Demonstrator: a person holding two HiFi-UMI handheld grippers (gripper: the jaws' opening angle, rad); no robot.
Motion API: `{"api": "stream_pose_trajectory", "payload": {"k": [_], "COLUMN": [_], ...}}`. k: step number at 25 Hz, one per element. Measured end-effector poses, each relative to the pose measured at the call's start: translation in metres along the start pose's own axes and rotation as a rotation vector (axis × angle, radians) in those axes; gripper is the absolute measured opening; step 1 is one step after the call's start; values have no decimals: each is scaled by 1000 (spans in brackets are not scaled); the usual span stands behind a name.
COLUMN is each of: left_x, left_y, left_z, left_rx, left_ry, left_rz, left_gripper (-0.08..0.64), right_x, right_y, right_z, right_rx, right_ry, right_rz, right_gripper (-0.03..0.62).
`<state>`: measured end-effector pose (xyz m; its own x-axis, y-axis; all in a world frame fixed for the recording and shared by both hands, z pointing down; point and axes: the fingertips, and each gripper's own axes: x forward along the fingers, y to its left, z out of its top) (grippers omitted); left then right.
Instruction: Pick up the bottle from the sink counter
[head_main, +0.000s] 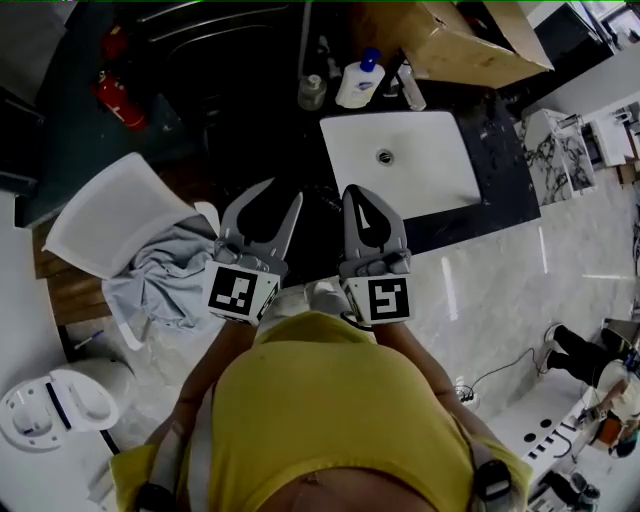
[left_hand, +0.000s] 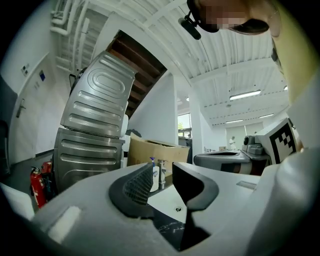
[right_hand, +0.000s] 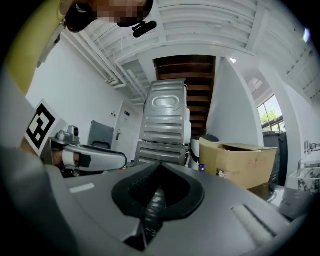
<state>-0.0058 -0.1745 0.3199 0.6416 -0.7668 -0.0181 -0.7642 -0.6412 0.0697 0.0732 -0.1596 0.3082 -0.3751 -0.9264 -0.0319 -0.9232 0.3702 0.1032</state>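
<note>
A white bottle (head_main: 358, 82) with a blue cap stands at the back of the dark sink counter (head_main: 500, 150), just behind the white basin (head_main: 400, 160). Both grippers are held level in front of the counter, well short of the bottle. My left gripper (head_main: 284, 192) is open, its jaws a small way apart with nothing between them. In the left gripper view the bottle (left_hand: 155, 176) shows far off through the gap of the left gripper (left_hand: 163, 175). My right gripper (head_main: 353, 190) is shut and empty, its jaws meeting in the right gripper view (right_hand: 160, 168).
A large cardboard box (head_main: 450, 40) sits on the counter behind the bottle, next to a faucet (head_main: 410, 88) and a small jar (head_main: 312, 92). At left stand a white chair (head_main: 105, 210) with grey cloth (head_main: 165, 280) and a red fire extinguisher (head_main: 118, 100). Stacked metal machines (left_hand: 95, 135) rise behind.
</note>
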Motion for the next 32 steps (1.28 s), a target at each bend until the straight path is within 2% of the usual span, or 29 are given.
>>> {"api": "stream_pose_trajectory", "payload": {"k": [4, 11, 16, 25, 32], "left_x": [37, 91, 116, 164, 193], "left_y": [11, 27, 39, 63, 89], "left_z": [-5, -17, -29, -50, -72], "left_rx": [25, 37, 41, 48, 53], "left_ry": [2, 14, 17, 52, 96], "left_rz": [77, 132, 164, 156, 156], "left_gripper": [143, 162, 194, 201, 237], "right_x": [31, 66, 83, 111, 127], "right_y": [-32, -71, -85, -101, -106], "right_z": [-14, -35, -54, -77, -109], "right_rx": [12, 3, 24, 85, 103], "right_ry": [1, 2, 23, 63, 123], "right_rz": [81, 165, 178, 172, 177], "right_gripper": [2, 0, 2, 1, 1]}}
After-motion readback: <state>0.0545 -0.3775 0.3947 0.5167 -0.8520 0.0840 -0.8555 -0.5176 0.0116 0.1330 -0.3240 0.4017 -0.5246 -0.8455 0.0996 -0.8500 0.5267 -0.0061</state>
